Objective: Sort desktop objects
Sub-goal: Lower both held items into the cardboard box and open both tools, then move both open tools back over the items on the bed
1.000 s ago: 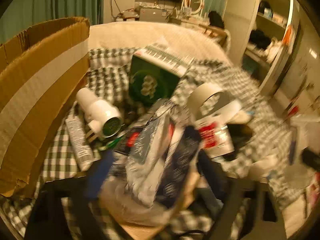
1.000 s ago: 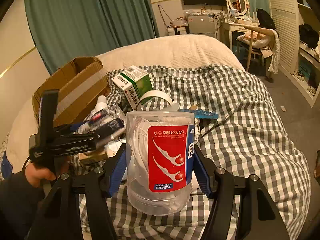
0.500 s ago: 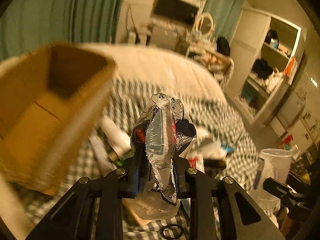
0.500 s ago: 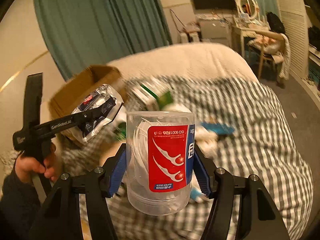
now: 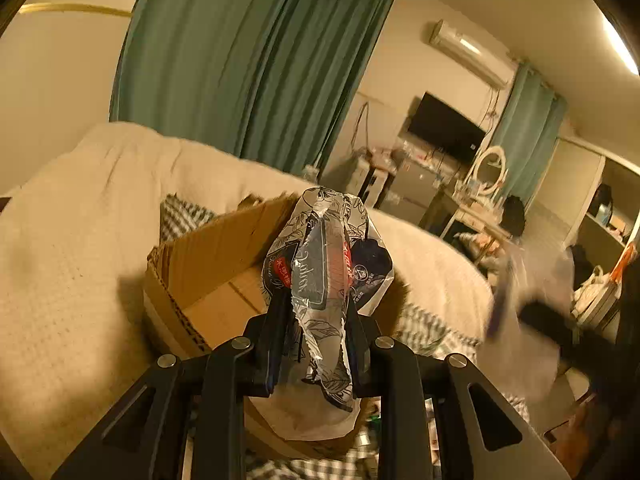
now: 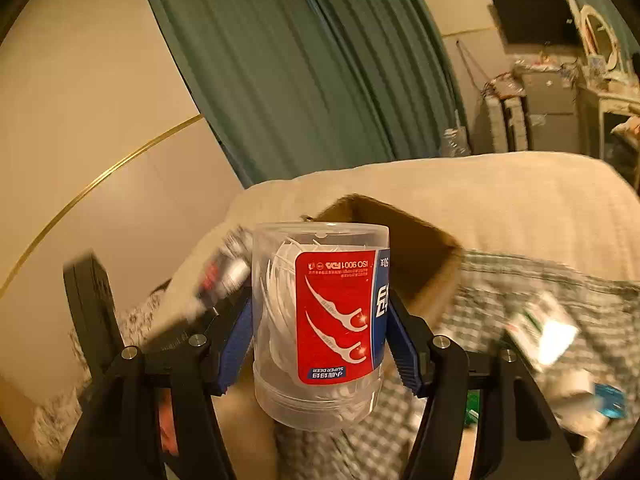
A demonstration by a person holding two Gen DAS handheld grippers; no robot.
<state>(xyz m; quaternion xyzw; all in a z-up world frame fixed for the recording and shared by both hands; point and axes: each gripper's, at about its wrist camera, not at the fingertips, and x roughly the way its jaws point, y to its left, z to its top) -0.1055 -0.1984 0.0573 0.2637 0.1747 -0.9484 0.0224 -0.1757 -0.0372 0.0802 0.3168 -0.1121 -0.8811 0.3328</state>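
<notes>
Left wrist view: the left gripper [image 5: 316,316] is clamped on a crinkled silver-and-black printed foil packet [image 5: 324,268], held upright in front of an open brown corrugated cardboard box [image 5: 212,272] that sits on a cream quilted bedspread [image 5: 72,248].

Right wrist view: the right gripper [image 6: 320,320] grips a clear cylindrical plastic tub of white floss picks with a red-and-blue label [image 6: 320,312]; its blue pads press the tub's two sides at mid-height.

Where the items are: both are raised off the bed, and the box's open mouth lies behind each of them in its own view.

Handling, packet: it looks light, soft and crushable; the pinch across its folded middle suits it, though the slick foil could slide if the jaws ease.

Handling, tub: it appears rigid, smooth and light, so a squeeze on the labelled wall rather than the lid end seems safest.

Pose: both tools are tilted upward, taking in green curtains [image 6: 312,64] and wall; the left tool shows as a blurred dark shape at lower left of the right wrist view.

Clutter: a green-and-white carton [image 6: 540,332], too blurred to read, lies on the green-checked cloth [image 6: 500,292] to the right.

Stage: probably the carry toward the box, with neither item dropped in yet.
</notes>
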